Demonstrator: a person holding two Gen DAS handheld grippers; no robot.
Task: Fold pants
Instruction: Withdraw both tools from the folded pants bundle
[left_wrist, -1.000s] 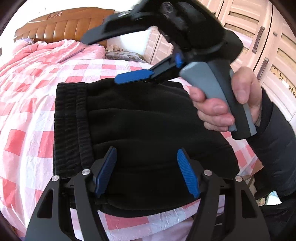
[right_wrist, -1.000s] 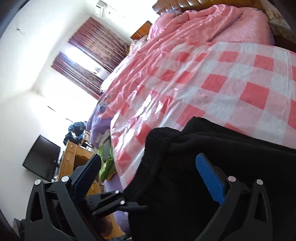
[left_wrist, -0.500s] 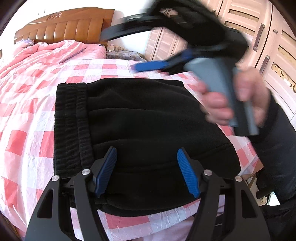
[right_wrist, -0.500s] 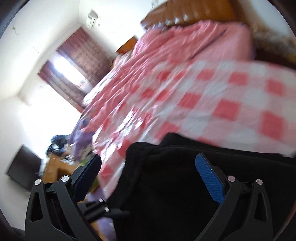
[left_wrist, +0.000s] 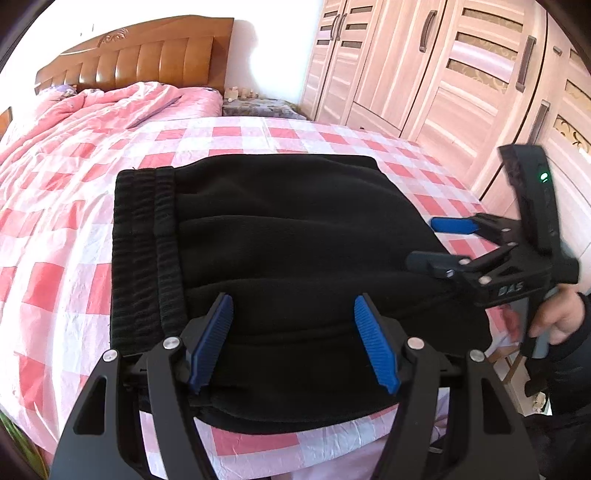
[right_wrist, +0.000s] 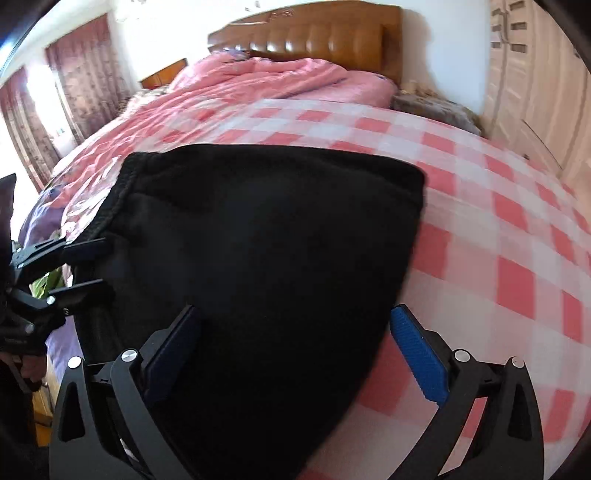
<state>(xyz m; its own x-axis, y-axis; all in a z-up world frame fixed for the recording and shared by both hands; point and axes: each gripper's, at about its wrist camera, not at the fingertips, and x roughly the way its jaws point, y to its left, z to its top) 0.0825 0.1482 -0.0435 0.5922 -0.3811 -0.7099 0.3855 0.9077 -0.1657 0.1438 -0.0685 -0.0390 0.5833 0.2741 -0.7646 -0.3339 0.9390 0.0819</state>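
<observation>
Black pants (left_wrist: 295, 236) lie folded into a compact stack on the pink checked sheet (left_wrist: 55, 280), ribbed waistband (left_wrist: 144, 251) to the left. My left gripper (left_wrist: 293, 343) hovers open over the stack's near edge, pads apart with nothing pinched. Held by a hand (left_wrist: 561, 317), my right gripper (left_wrist: 439, 243) is at the stack's right edge and is also open. In the right wrist view the pants (right_wrist: 258, 240) fill the middle. The right gripper (right_wrist: 295, 354) straddles their near right edge, one finger over cloth and one over sheet. The left gripper (right_wrist: 83, 269) shows at the waistband side.
A rumpled pink quilt (left_wrist: 92, 110) and a wooden headboard (left_wrist: 140, 59) lie at the far end. Wardrobe doors (left_wrist: 461, 74) stand along the right. A cluttered nightstand (left_wrist: 258, 107) sits in the corner. Curtains (right_wrist: 74, 74) hang on the left. The bed's near edge (left_wrist: 295, 461) is just below the pants.
The right gripper swung from above the far side of the pants down to their right edge, and its view turned from the window toward the headboard. The left gripper and the pants stayed put.
</observation>
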